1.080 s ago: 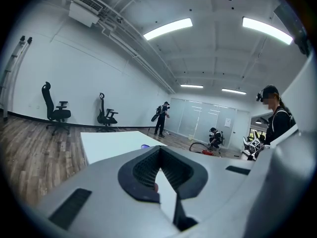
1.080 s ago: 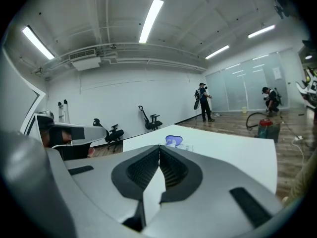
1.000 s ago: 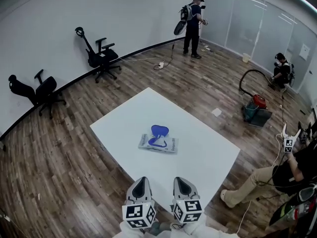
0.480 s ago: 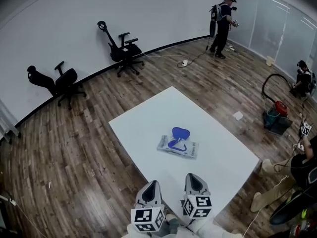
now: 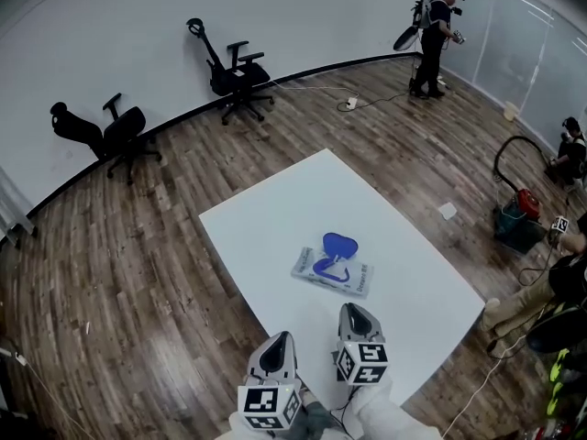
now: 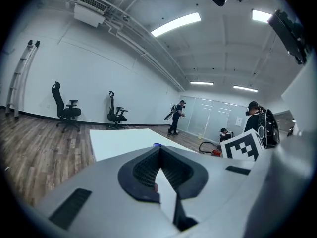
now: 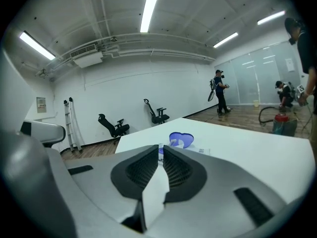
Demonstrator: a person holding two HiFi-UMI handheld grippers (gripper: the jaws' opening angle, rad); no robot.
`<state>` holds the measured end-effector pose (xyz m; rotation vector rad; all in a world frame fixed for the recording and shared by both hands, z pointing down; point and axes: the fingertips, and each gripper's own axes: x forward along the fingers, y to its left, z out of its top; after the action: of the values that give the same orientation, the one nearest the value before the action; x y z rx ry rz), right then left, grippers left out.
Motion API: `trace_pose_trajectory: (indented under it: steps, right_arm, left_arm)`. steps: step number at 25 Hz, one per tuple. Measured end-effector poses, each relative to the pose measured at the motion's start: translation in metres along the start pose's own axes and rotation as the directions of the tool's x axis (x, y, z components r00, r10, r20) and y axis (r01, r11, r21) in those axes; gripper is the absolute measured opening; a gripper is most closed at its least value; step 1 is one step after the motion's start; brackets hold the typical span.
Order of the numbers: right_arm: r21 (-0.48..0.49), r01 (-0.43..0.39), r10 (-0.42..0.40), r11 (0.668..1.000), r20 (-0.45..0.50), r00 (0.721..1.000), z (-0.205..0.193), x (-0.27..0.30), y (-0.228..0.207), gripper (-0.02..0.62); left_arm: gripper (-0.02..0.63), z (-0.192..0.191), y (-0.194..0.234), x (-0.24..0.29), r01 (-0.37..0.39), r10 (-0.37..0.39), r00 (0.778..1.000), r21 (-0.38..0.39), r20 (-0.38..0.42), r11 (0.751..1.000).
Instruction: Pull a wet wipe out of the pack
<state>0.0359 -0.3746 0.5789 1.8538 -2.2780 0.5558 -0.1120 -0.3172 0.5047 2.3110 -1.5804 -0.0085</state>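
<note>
The wet wipe pack [image 5: 336, 275] lies flat near the middle of the white table [image 5: 275, 218], with its blue lid [image 5: 338, 244] flipped up. In the right gripper view the blue lid [image 7: 181, 140] stands just beyond the jaw tips. Only a sliver of the lid [image 6: 157, 145] shows in the left gripper view. My left gripper [image 5: 278, 341] hovers at the table's near edge, shut and empty. The right gripper [image 5: 354, 313] is a little further forward over the table, short of the pack, jaws together with nothing in them. Neither gripper touches the pack.
Two black office chairs [image 5: 240, 79] stand by the far wall. A person [image 5: 435, 39] stands at the back right. A red vacuum [image 5: 520, 211] and seated people [image 5: 559, 291] are on the floor to the right. A ladder [image 6: 20, 78] leans on the wall.
The view has swung, so the table sits further right in frame. Both grippers have edged forward, the right one more. The pack has not moved on the table.
</note>
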Motion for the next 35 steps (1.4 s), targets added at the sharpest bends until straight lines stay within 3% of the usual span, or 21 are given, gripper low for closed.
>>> trace_pose_trajectory:
  steps: [6,16,35]
  right_arm:
    - [-0.024,0.005,-0.005,1.000,-0.017,1.000,-0.005,0.027,-0.010,0.038]
    - [0.022,0.035,-0.034,0.999,-0.054,0.998,-0.010,0.072,-0.037,0.066]
    - [0.002,0.049,-0.048,0.999,-0.206,0.977,-0.021,0.142,-0.065,0.067]
  left_arm:
    - [0.000,-0.006,0.007,0.014,-0.018,0.018,1.000,-0.006,-0.014,1.000]
    - [0.000,-0.020,0.014,0.035,-0.024,0.024,0.997,-0.005,-0.067,1.000]
    - [0.000,-0.025,0.034,0.063,-0.045,0.044,0.997,-0.015,-0.060,0.999]
